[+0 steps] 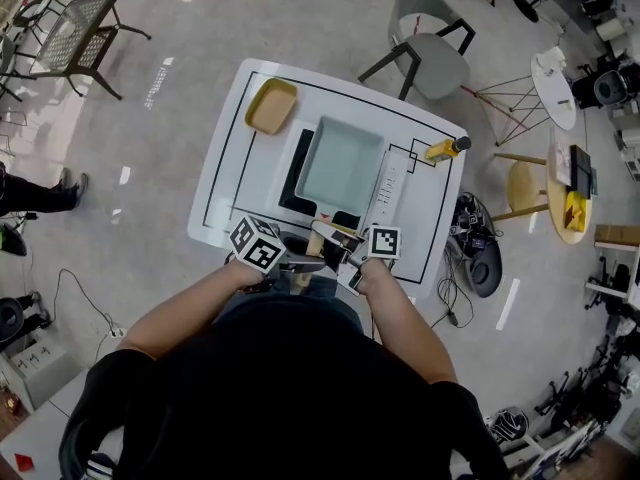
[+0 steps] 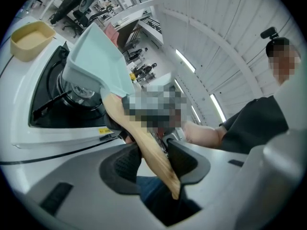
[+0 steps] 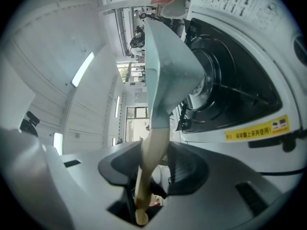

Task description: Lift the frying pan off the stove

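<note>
A pale teal square frying pan (image 1: pixel 340 163) with a wooden handle (image 1: pixel 320 232) is over the black burner of a white stove (image 1: pixel 392 183). Both grippers hold the handle near the table's front edge. My left gripper (image 1: pixel 303 264) is shut on the handle's end, and my right gripper (image 1: pixel 345 252) is shut on it from the other side. In the left gripper view the handle (image 2: pixel 144 138) crosses between the pads of the left gripper (image 2: pixel 153 159), and the pan (image 2: pixel 98 56) tilts above the burner (image 2: pixel 72 92). In the right gripper view the handle (image 3: pixel 153 152) runs through the right gripper (image 3: pixel 156 169) up to the pan (image 3: pixel 168 71).
A yellow bowl (image 1: pixel 271 105) sits at the far left of the white table (image 1: pixel 225 183), and a yellow bottle (image 1: pixel 445 149) lies at its right edge. A grey chair (image 1: pixel 430 48) stands behind the table. Small round tables (image 1: pixel 555 88) and cables are on the right.
</note>
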Demonstrator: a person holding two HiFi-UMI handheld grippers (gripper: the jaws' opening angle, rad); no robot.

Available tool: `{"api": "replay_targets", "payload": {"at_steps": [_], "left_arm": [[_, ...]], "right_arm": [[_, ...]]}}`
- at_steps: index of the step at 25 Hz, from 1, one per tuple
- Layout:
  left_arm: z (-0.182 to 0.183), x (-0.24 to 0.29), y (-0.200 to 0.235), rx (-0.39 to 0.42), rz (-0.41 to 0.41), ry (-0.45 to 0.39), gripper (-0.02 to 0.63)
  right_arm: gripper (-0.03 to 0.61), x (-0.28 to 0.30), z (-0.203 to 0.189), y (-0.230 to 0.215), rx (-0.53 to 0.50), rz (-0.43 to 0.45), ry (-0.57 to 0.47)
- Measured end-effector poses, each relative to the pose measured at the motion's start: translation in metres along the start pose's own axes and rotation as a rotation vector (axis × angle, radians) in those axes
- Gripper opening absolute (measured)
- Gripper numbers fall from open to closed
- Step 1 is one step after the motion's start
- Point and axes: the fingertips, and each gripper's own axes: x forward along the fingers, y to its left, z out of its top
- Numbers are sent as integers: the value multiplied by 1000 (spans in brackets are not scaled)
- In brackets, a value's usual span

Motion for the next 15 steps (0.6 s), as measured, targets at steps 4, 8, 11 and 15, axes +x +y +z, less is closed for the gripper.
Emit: {"api": "replay_targets", "payload": {"at_steps": [4,8,11,15], "left_arm": [[10,-2,-8,20,-4,-11,178],[21,-7,-17,46,-4,-10,181],[29,-11,-25,71,-1,-12,181],[39,-16,-35,92,0,-20,181]], "right_arm": [[166,1,7,15,-46,7,-2],[166,2,12,30,-72,2,-7],[164,3,16,43,-99,10,-8],[165,3,20,60,-112,34,-14]]}}
